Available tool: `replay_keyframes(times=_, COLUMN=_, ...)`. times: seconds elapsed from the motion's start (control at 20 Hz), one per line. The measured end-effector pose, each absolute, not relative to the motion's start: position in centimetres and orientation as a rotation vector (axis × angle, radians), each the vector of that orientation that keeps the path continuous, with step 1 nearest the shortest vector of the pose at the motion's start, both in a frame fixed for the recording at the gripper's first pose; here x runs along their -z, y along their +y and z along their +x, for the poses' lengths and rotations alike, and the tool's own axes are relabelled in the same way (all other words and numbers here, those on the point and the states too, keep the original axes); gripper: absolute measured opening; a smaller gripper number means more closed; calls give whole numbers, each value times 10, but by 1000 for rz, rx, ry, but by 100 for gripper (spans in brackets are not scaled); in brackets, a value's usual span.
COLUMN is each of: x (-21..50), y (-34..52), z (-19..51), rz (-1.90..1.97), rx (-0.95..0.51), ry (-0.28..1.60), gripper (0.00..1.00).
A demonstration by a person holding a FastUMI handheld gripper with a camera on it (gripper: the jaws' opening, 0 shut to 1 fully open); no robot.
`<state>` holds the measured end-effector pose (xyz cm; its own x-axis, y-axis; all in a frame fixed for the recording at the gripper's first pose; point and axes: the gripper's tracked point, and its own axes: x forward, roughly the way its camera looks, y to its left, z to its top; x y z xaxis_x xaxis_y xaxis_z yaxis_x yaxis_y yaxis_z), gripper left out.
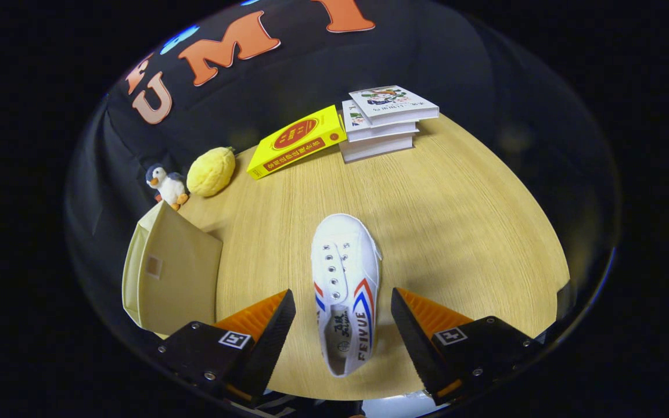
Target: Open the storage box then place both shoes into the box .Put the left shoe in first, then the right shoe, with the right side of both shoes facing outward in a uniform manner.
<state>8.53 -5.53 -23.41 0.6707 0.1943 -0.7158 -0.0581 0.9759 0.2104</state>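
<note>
Gripper: seen in the gripper view at the lower centre of the frame; its two fingers are spread wide, one on either side of the shoe, with a visible gap of table between each fingertip and the shoe, so neither finger touches it.
Finger mounts: each finger rises from a dark block bearing a small square marker, lower left and lower right of the frame.
White shoe: a white canvas sneaker lying on the table in the lower centre of the frame, sole down, toe pointing away from the fingers towards the books, heel opening nearest the lower edge; the rear half lies between the fingers, the toe cap beyond them. Metal eyelets without laces run up the middle; red and blue chevron stripes show on both sides of the heel part.
Storage box: a beige fabric box at the left of the frame, to the left of the left finger and partly behind its mount; a small square patch sits on the face turned towards the camera. Whether it is open cannot be told.
Table: round, light wood grain, bearing everything listed.
Penguin toy: small plush, upper left, just behind the box's top corner.
Yellow plush lemon: just right of the penguin, near the table's far edge.
Yellow book: lying flat, upper centre, its right end touching the stack.
Stack of books: white-covered volumes, upper centre-right, at the far edge of the table.
</note>
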Motion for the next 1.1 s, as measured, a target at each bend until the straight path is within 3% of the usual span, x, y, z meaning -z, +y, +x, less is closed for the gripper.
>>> replay_keyframes(times=0.6, x=293, y=-61, z=87, rz=81, rx=-176, ry=930, gripper=98)
replay_keyframes(times=0.7, x=296, y=-51, z=90, rz=72, rx=-222, ry=931, gripper=88)
replay_keyframes(times=0.8, x=297, y=-47, z=92, rz=55, rx=-237, ry=929, gripper=68)
replay_keyframes(times=0.85, x=297, y=-49, z=91, rz=53, rx=-245, ry=936, gripper=52)
replay_keyframes(times=0.9, x=298, y=-51, z=92, rz=61, rx=-244, ry=937, gripper=50)
replay_keyframes(times=1.1, x=292, y=-58, z=97, rz=247, rx=-196, ry=899, gripper=7)
